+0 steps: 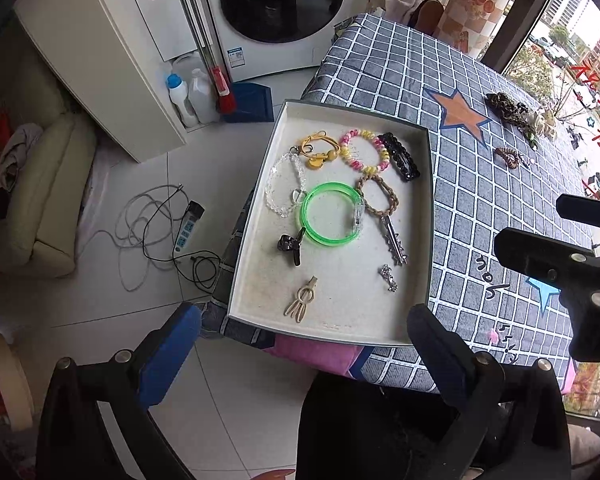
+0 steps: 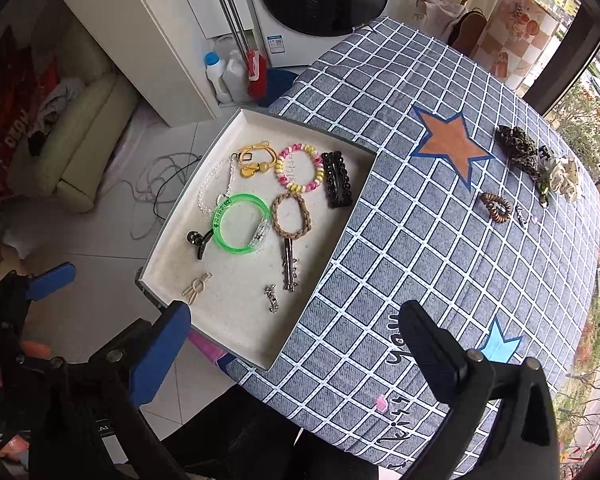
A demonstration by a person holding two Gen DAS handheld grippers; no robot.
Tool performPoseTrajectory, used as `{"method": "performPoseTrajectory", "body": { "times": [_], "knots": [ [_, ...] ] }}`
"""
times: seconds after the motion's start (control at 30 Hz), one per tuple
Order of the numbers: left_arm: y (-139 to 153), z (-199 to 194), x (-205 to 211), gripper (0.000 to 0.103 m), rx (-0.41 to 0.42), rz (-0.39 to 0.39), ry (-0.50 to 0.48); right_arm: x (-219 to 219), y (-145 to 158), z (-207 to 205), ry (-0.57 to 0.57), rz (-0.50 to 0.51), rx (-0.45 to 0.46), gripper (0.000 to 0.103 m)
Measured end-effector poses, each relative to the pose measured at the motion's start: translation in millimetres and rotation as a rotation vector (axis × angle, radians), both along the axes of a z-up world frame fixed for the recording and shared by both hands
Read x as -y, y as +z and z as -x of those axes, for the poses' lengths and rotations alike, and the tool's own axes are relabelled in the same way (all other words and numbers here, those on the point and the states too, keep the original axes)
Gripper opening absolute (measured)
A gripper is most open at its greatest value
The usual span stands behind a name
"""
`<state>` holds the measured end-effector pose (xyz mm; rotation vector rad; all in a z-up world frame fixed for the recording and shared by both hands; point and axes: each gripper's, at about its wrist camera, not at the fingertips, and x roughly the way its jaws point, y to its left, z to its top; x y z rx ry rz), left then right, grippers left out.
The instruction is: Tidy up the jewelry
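Note:
A shallow white tray (image 1: 423, 216) (image 2: 180, 236) sits at the left edge of the checked table. It holds a green bangle (image 1: 330, 216) (image 2: 240, 223), a clear bead bracelet (image 1: 282, 184), a pink-yellow coil tie (image 1: 364, 151) (image 2: 299, 169), a black clip (image 1: 399, 156) (image 2: 336, 179), a braided tie (image 2: 291, 214) and several small clips. On the cloth at the far right lie a leopard scrunchie (image 2: 518, 150), a cream scrunchie (image 2: 566, 176) and a brown coil tie (image 2: 495, 206). My left gripper (image 1: 304, 320) is open above the tray's near edge. My right gripper (image 2: 296, 316) is open over the tray's near corner.
A washing machine (image 1: 276, 4), a mop (image 1: 204, 40), bottles (image 1: 180, 96) and a power strip with cables (image 1: 184, 228) are on the floor to the left. A window runs along the right of the table.

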<state>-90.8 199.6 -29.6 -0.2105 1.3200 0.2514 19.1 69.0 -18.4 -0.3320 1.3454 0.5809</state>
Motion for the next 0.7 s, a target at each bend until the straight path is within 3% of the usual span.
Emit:
{"method": "performPoseTrajectory", "body": {
  "times": [0.27,0.7],
  "knots": [
    [28.0,3.1,-8.2,0.103,0.021,-0.019,0.01,-1.6,28.4,-0.8,-0.006,0.037,0.055,0.103],
    [48.1,9.2,-10.8,0.103,0.036,-0.068,0.013,-11.0,42.9,7.5,0.037,0.097,0.101,0.103]
  ]
}}
